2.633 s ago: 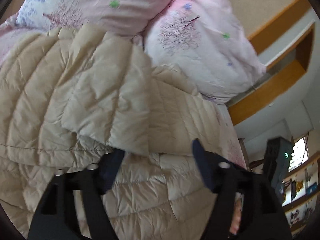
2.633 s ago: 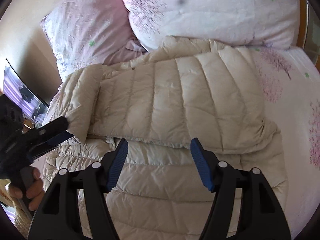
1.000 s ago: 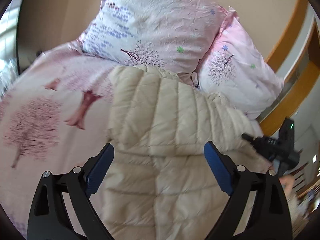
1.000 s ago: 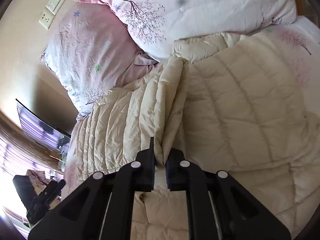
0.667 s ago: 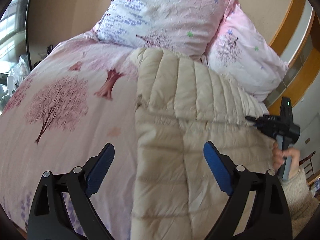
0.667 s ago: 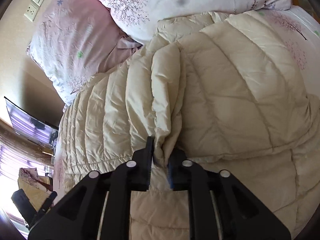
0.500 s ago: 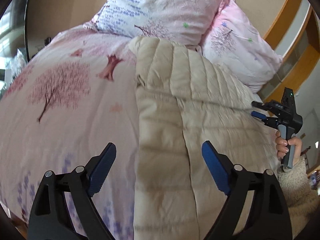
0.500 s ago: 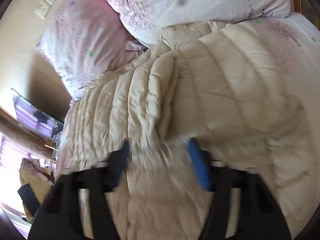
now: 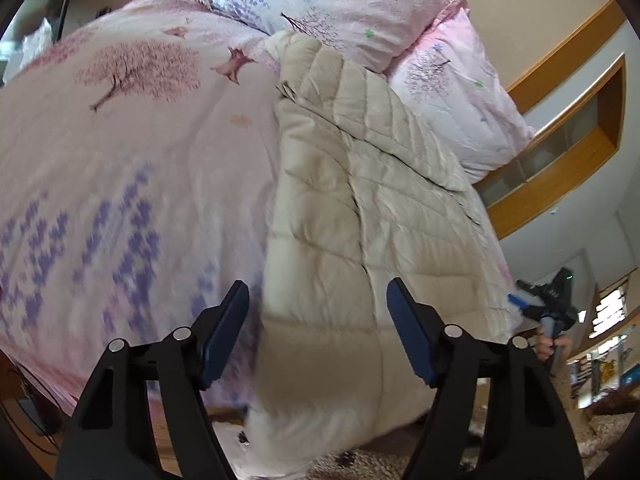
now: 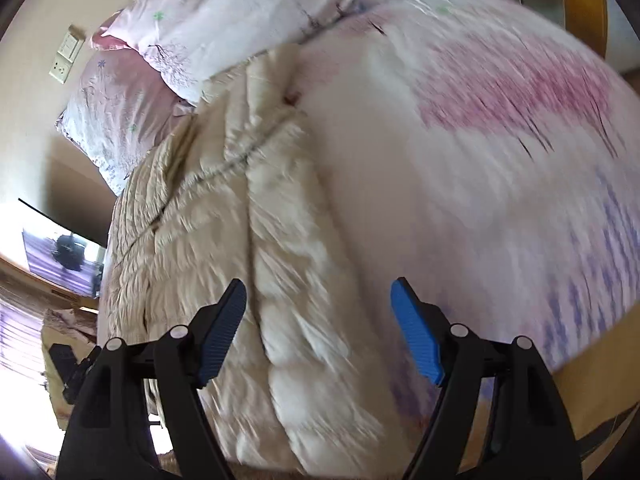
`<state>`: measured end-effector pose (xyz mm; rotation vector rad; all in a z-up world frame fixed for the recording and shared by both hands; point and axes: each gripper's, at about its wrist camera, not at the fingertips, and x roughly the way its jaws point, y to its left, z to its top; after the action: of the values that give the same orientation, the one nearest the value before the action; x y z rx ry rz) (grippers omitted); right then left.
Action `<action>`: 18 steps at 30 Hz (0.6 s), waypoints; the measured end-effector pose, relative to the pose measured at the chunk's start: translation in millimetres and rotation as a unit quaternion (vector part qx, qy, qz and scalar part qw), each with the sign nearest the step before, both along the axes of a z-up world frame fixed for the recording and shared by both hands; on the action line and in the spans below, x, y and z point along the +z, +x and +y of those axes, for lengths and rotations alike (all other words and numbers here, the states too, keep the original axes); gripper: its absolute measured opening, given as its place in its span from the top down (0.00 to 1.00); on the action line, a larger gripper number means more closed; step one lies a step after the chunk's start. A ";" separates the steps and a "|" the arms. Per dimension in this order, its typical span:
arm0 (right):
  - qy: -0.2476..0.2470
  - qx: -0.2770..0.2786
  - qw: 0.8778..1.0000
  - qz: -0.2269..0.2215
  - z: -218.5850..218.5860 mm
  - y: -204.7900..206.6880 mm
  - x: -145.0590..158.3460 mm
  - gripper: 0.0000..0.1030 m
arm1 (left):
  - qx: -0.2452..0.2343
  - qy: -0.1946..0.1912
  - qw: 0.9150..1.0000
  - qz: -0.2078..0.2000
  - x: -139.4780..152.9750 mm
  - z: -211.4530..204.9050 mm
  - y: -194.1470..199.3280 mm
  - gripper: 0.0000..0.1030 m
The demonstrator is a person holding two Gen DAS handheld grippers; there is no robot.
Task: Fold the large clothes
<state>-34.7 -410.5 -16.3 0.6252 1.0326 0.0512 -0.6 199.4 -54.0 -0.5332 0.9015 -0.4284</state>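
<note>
— Where's the jacket [image 9: 344, 208]?
— Lying lengthwise on the bed [image 9: 132, 152], top end against the pillows [image 9: 360, 12], bottom end hanging off the near edge. Folded narrow, probably for doubling over next.
— Left hand-held gripper [image 9: 318, 334]?
— Closing but apart, hem below, nothing pinched.
— Right hand-held gripper [image 10: 320, 330]?
— Opening, nothing held. Was clamped on a fold a second ago; now released and swung toward the hem.
</note>
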 end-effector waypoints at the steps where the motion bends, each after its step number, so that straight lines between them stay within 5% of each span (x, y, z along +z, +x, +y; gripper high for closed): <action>1: 0.007 0.003 1.000 0.005 -1.9 -4.5 -4.9 0.27 | -0.005 -0.006 1.000 0.000 -1.3 -1.2 -4.9 0.33; 9: 0.098 0.059 0.993 0.017 -5.3 -30.2 -25.4 0.29 | -0.025 -0.044 0.999 0.000 -7.6 -3.0 -30.7 0.34; 18: 0.104 0.117 0.987 0.029 10.5 -57.8 -25.9 0.30 | -0.058 -0.044 0.997 0.028 -22.1 -14.4 -48.5 0.34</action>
<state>-92.5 -400.0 -42.2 0.6944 1.1633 0.3511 -49.1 185.0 -76.2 -0.5773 0.9727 -0.5620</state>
